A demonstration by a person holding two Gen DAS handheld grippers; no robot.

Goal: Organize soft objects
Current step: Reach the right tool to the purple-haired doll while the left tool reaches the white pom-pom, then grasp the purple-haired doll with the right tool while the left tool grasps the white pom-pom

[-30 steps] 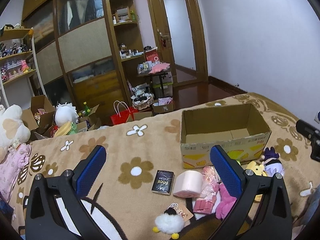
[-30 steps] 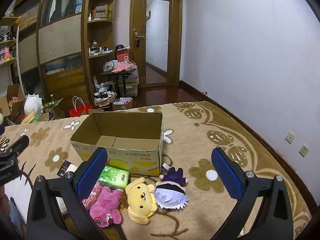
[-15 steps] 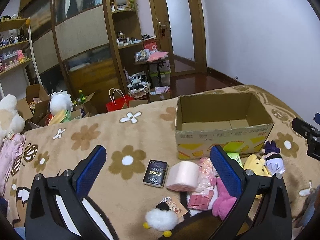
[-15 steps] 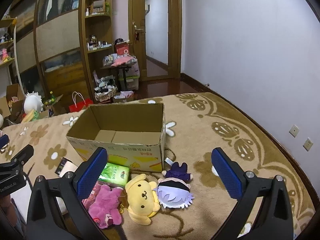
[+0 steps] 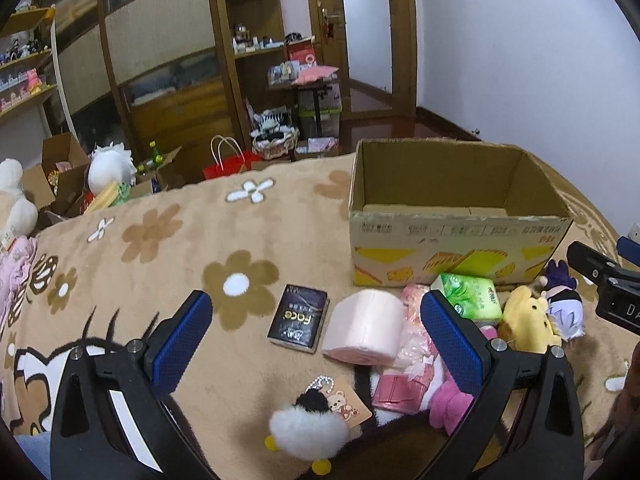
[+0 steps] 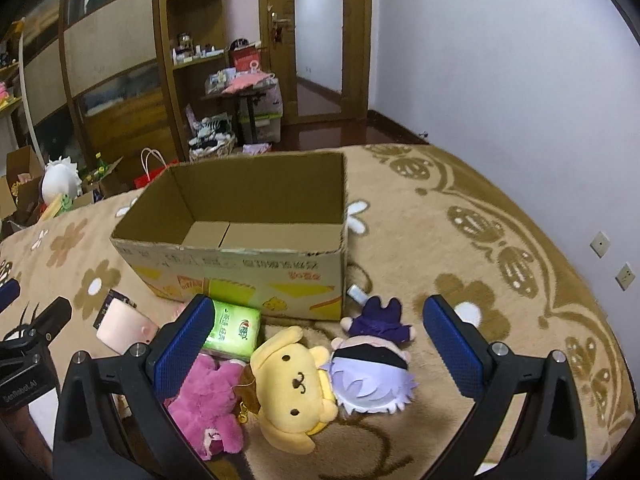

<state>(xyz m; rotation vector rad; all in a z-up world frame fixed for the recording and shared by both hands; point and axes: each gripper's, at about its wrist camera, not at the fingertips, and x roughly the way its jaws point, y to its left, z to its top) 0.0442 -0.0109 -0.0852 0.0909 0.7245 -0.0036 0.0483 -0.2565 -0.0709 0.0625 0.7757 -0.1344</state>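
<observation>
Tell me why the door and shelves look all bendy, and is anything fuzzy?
Left wrist view: the fisheye lens bows the wardrobe and doorframe, corners go black, and the white fluffy toy nearest the lens is blurred. Right wrist view: same bending; the cardboard box print looks slightly soft.

The small flat black packet (image 5: 298,322) lying on the flowered beige blanket is showing the word "Face" in silver letters, seen upside down from the left wrist view. Red printing is running along the front of the open cardboard box (image 5: 456,236), too blurred to read.
</observation>
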